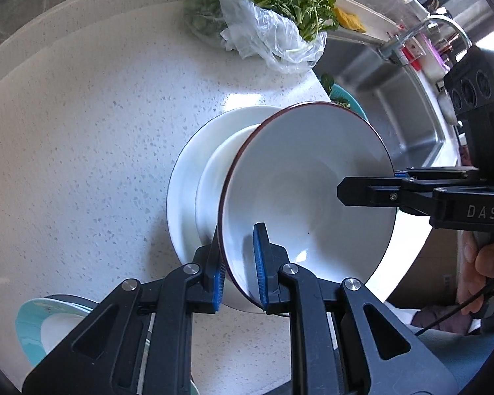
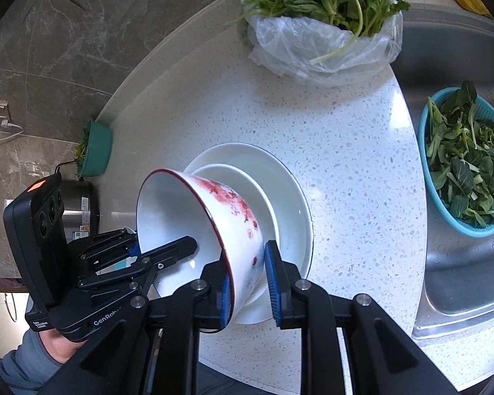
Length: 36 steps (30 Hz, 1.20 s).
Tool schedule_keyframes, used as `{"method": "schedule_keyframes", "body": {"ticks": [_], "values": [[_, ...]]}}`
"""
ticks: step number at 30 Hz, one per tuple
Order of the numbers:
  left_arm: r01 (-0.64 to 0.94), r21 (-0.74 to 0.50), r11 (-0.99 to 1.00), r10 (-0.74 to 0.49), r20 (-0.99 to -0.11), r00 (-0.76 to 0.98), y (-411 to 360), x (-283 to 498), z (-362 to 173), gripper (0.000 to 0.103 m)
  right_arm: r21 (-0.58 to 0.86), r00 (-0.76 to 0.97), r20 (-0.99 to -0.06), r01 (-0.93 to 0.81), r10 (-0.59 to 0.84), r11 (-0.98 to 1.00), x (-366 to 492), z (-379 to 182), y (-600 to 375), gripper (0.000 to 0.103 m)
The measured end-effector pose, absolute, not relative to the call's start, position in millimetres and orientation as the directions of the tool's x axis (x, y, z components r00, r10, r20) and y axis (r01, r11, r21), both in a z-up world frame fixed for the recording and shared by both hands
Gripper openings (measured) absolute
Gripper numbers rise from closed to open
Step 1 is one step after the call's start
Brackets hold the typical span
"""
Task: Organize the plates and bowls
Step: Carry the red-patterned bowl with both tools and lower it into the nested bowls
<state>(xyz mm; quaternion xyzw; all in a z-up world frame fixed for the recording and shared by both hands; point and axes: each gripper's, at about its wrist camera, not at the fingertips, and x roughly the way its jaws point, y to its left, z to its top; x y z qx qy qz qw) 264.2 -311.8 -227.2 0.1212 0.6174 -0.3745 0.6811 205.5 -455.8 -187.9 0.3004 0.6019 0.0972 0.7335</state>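
A white bowl (image 1: 306, 197) with a dark red rim and red flower print on its outside (image 2: 237, 217) hangs tilted on its side between both grippers. My left gripper (image 1: 238, 270) is shut on the near rim, one blue pad inside the bowl and one outside. My right gripper (image 2: 248, 293) is shut on the opposite wall of the bowl; it shows in the left wrist view (image 1: 362, 191) at the right. The left gripper (image 2: 161, 247) shows in the right wrist view at the left. Just beneath the bowl, a small white dish (image 2: 243, 177) sits on a large white plate (image 2: 293, 204).
A plastic bag of leafy greens (image 2: 322, 49) lies at the back of the speckled counter (image 2: 345, 151). A teal colander of greens (image 2: 464, 164) stands in the steel sink (image 2: 461, 279). A teal-rimmed plate stack (image 1: 36, 322), a green basin (image 2: 97, 151) and a steel cooker (image 2: 80, 204) are at the left.
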Motion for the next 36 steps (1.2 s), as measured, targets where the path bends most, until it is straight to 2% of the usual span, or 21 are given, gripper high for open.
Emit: {"method": "schedule_keyframes", "body": {"ticks": [9, 12, 18, 20, 25, 27, 31, 33, 36], "values": [[0.662, -0.288, 0.692, -0.366, -0.930, -0.022, -312.3, 265.8, -226.4, 0.015, 0.512, 0.254, -0.850, 0.197, 0.461, 0.836, 203.3, -184.7, -447.2, 0.022], [0.658, -0.292, 0.694, -0.370, -0.929, -0.021, -312.6, 267.8, -228.3, 0.015, 0.511, 0.258, -0.850, 0.193, 0.459, 0.838, 202.5, -182.1, -445.0, 0.029], [0.643, -0.302, 0.704, -0.380, -0.925, -0.017, -312.1, 275.6, -228.0, 0.015, 0.478, 0.259, -0.867, 0.193, 0.426, 0.857, 202.8, -177.3, -440.9, 0.032], [0.642, -0.306, 0.703, -0.391, -0.920, -0.010, -312.5, 275.0, -226.1, 0.015, 0.477, 0.280, -0.864, 0.194, 0.418, 0.857, 202.1, -170.6, -442.6, 0.040], [0.634, -0.304, 0.711, -0.390, -0.921, -0.004, -315.9, 277.7, -226.4, 0.015, 0.463, 0.287, -0.867, 0.159, 0.407, 0.872, 206.3, -167.9, -439.6, 0.041], [0.634, -0.304, 0.711, -0.392, -0.920, -0.002, -315.8, 277.7, -226.7, 0.015, 0.457, 0.284, -0.869, 0.150, 0.404, 0.877, 206.4, -169.1, -438.0, 0.040], [0.628, -0.301, 0.718, -0.395, -0.919, 0.011, -315.3, 275.2, -225.0, 0.016, 0.398, 0.279, -0.893, 0.118, 0.354, 0.910, 206.3, -172.1, -435.2, 0.020], [0.626, -0.294, 0.722, -0.397, -0.917, 0.027, -313.9, 273.0, -221.9, 0.018, 0.384, 0.280, -0.897, 0.107, 0.343, 0.917, 206.6, -172.6, -436.8, 0.015], [0.618, -0.310, 0.723, -0.431, -0.901, 0.051, -309.9, 269.1, -212.8, 0.031, 0.374, 0.279, -0.899, 0.094, 0.336, 0.923, 206.9, -174.0, -439.6, 0.014]]}}
